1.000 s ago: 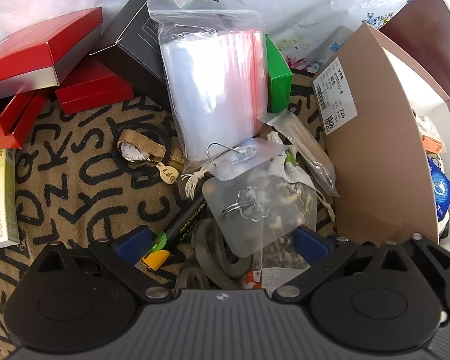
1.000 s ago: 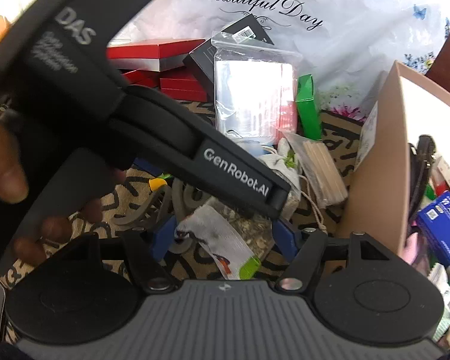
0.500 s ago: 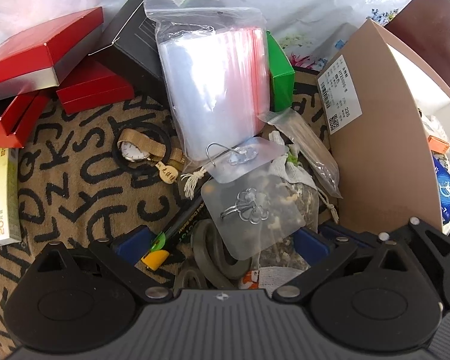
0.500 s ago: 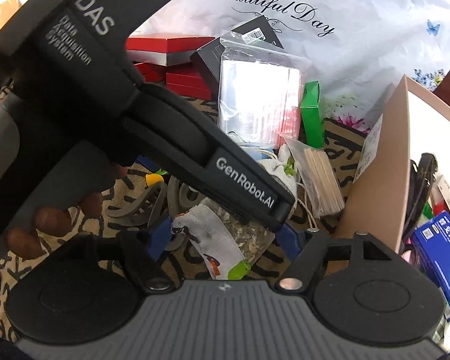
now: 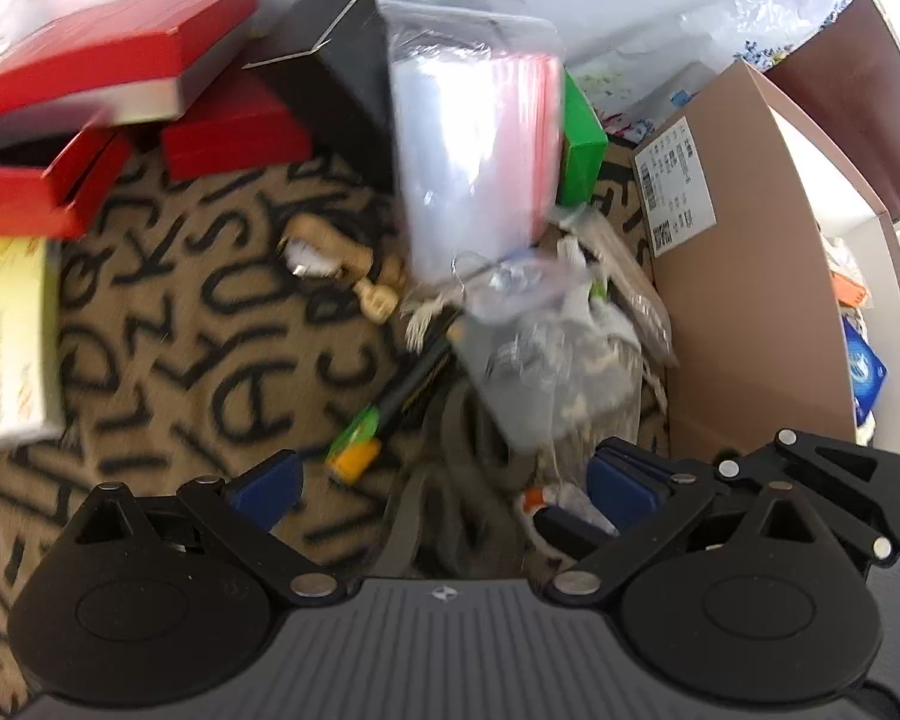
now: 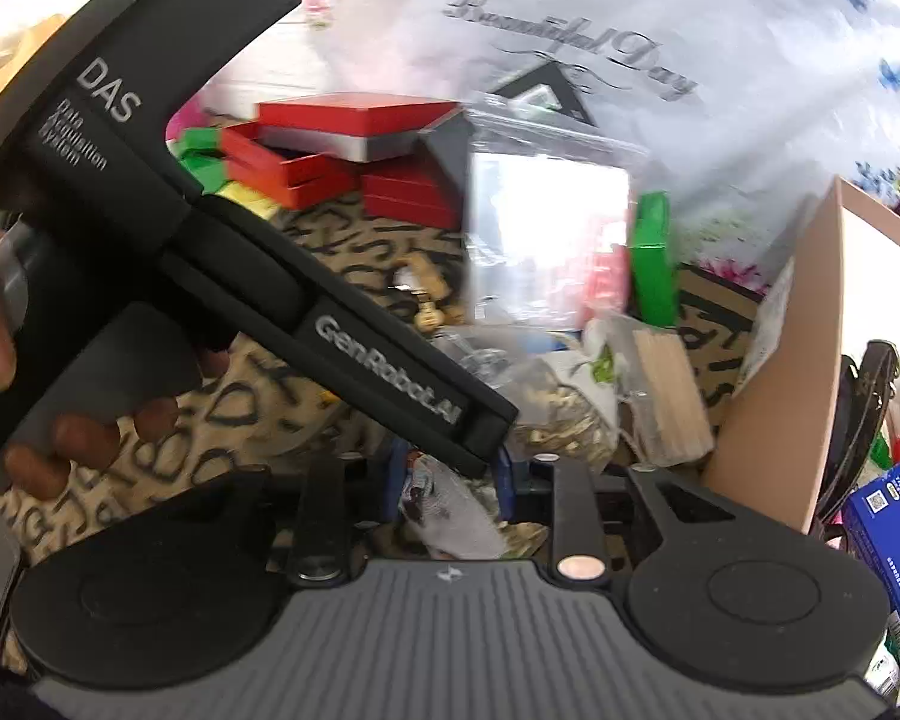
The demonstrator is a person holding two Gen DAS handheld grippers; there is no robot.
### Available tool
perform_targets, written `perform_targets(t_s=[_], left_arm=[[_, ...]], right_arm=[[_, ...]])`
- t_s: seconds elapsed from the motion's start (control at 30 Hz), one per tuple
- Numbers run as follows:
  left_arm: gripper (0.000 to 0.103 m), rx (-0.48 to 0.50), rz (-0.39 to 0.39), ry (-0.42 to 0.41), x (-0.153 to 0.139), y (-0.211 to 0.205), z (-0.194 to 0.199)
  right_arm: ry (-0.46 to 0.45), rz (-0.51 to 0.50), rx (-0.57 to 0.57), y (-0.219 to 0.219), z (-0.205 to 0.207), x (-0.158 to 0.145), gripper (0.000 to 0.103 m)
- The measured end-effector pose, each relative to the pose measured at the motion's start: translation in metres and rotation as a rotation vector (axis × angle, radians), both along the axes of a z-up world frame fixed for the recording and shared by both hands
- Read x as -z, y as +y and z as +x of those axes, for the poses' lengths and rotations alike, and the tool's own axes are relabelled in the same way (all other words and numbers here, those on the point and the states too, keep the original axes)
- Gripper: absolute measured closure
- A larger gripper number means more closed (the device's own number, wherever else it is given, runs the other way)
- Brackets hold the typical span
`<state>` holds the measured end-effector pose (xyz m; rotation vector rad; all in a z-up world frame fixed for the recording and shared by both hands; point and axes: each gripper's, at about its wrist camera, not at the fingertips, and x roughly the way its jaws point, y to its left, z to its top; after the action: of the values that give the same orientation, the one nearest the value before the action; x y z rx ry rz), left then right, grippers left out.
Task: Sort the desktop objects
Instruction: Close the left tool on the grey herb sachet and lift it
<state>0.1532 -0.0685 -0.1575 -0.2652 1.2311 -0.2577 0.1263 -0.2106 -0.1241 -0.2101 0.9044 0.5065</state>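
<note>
A pile of small items lies on the letter-print mat (image 5: 222,372): a clear packet of metal hooks (image 5: 528,372), a sachet of dried bits (image 6: 564,414), a green-and-black pen (image 5: 390,414), grey rings (image 5: 480,456) and a watch (image 5: 324,258). My left gripper (image 5: 444,483) is open just above the pile, empty. My right gripper (image 6: 450,486) has its blue pads closed on the sachet's printed end (image 6: 450,510). The left gripper's body (image 6: 330,336) crosses the right wrist view.
A brown cardboard box (image 5: 750,276) holding sorted items stands at the right. A big zip bag (image 5: 474,150), a green box (image 5: 579,138), a black box (image 5: 354,60), red boxes (image 5: 108,60) and a yellow box (image 5: 6,342) lie around the mat.
My right gripper's jaws have closed from wide apart onto the sachet. The left gripper has drawn back and up a little; both views are now motion-blurred.
</note>
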Motion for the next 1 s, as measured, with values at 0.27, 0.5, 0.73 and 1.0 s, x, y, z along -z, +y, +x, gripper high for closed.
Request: perform_targets(t_s=[0.27,0.5,0.73,1.0], left_arm=[[0.0,0.061,-0.027,-0.037,-0.015,-0.015,-0.001],[0.0,0.112,-0.029,-0.029,-0.011,-0.039,0.02],[0.0,0.116,0.029,-0.059,-0.001,-0.044,0.03],[0.011,0.083,-0.02,-0.017,-0.005,-0.02,0.003]], right_arm=[[-0.043,-0.066,0.026,0.0,-0.017,-0.009,0.067],[-0.012,-0.1,0.053,-0.008,-0.009,-0.001,0.054],[0.006,-0.113,0.064,0.001,0.009,0.025,0.039],[0.013,-0.07,-0.04,-0.006,-0.013,0.007,0.064]])
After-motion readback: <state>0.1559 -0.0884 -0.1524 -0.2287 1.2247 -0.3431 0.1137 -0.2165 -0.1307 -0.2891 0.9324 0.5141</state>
